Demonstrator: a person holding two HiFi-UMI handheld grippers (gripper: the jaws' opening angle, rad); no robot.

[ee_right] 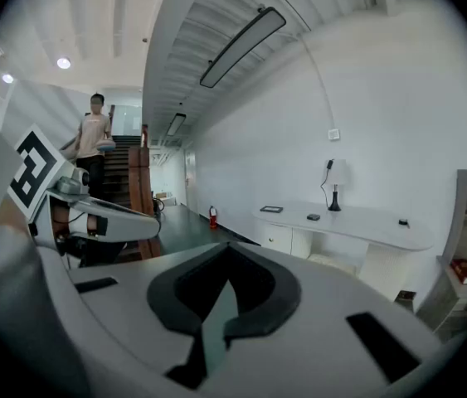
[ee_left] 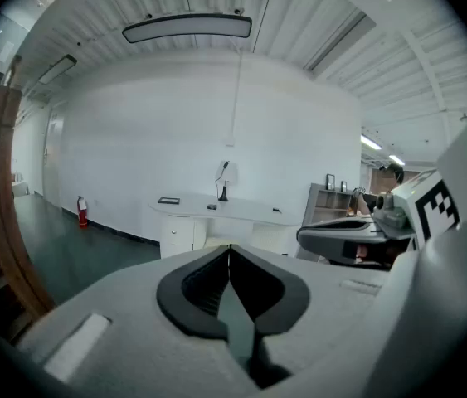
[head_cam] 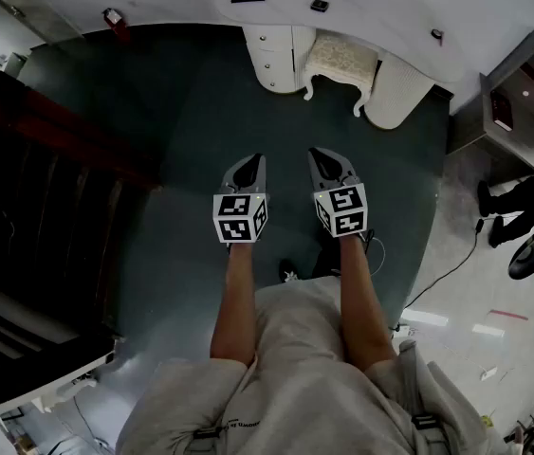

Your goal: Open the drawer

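Observation:
A white desk (head_cam: 390, 12) runs along the far wall, with a white drawer unit (head_cam: 274, 60) under it; that unit also shows small in the left gripper view (ee_left: 182, 235) and in the right gripper view (ee_right: 279, 239). My left gripper (head_cam: 252, 159) and right gripper (head_cam: 316, 152) are held side by side over the dark floor, well short of the drawers and pointing toward them. Each has its jaws closed tip to tip with nothing between, as the left gripper (ee_left: 230, 247) and right gripper (ee_right: 229, 247) views show.
A cushioned white stool (head_cam: 342, 60) stands right of the drawer unit. A wooden stair railing (head_cam: 58, 140) lines the left side, where a person (ee_right: 94, 135) stands on the stairs. A grey shelf (head_cam: 518, 93), another person (head_cam: 523, 207) and a floor cable (head_cam: 447, 273) are at the right.

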